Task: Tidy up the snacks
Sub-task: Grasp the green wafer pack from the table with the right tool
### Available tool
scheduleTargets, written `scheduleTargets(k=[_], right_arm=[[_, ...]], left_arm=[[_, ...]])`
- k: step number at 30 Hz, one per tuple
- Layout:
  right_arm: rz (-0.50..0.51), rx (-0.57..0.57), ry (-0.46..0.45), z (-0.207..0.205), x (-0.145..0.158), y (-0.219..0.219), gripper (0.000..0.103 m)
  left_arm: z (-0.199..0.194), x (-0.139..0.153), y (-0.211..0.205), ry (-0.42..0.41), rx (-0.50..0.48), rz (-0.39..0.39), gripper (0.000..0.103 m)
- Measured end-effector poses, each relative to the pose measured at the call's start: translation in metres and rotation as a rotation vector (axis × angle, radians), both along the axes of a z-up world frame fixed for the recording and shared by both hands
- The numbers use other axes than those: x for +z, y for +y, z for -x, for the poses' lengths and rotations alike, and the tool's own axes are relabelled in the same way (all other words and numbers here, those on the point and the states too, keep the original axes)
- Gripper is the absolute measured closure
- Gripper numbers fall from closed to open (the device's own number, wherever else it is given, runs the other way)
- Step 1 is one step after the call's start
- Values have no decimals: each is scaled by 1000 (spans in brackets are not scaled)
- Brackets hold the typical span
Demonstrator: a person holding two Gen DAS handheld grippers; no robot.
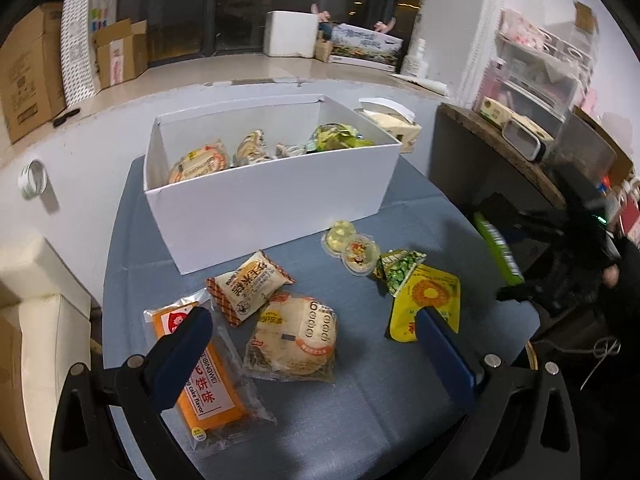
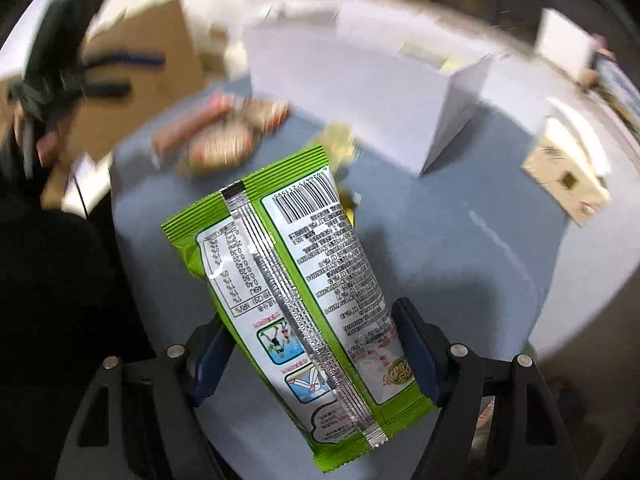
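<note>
the right wrist view is blurred beyond the green packet [image 2: 304, 292]: the snacks on the blue cloth [image 2: 460, 248] are only smears. the packet hides part of the cloth. in the left wrist view, the white box [image 1: 272, 196] wall hides its snacks' lower parts.

The orange snack packet [image 1: 202, 376] reads "cake flavor" beside Chinese characters. The round cracker pack [image 1: 294, 340] shows "oebo". The green bag [image 2: 304, 300] carries a barcode and small, unreadable print.
</note>
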State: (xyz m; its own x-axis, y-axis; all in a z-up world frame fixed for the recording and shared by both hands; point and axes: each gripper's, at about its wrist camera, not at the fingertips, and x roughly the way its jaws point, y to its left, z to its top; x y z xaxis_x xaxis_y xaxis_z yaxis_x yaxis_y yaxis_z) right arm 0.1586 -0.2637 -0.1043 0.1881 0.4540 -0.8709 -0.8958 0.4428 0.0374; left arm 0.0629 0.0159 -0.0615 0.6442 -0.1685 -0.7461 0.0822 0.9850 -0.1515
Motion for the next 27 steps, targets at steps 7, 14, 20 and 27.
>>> scheduleTargets(k=[7, 14, 20, 27], right_arm=[[-166, -320, -16, 21, 16, 1, 22], [-377, -641, -73, 37, 35, -13, 22], [-350, -670, -48, 31, 29, -3, 22], [-324, -644, -25, 32, 18, 7, 22]], left_arm=[[2, -5, 16, -19, 91, -31, 0], [-3, -34, 51, 58, 260, -93, 0], [-25, -80, 83, 209, 437, -45, 0], [-45, -115, 87, 304, 452, 2, 0]])
